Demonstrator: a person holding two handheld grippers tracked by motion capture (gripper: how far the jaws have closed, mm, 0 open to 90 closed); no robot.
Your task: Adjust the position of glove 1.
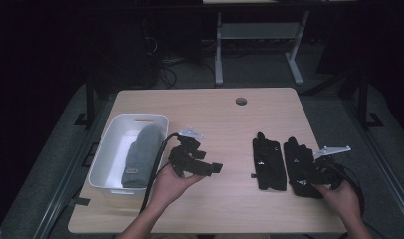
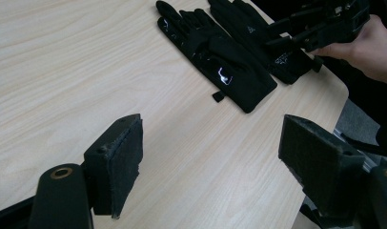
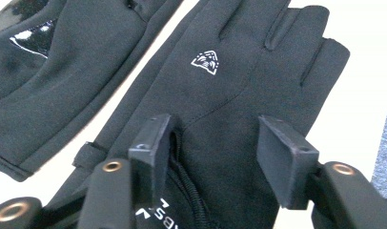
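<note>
We lowered our right hand-held gripper [image 3: 213,157] over the cuff of the right glove [image 3: 239,95], jaws half spread astride it, not yet pinching, apparently to lift it. The other glove [image 1: 268,162] lay just beside. Our left hand-held gripper [image 2: 210,167] waited spread above the bare tabletop [image 2: 63,62]. Whether the pads touched fabric was unclear.

left gripper [image 1: 216,168]: black, thick black cable, grey three-cornered top plate | right gripper [image 3: 215,157]: black blocky jaws, brass-ringed screw holes | arms: bare, no sleeves
</note>
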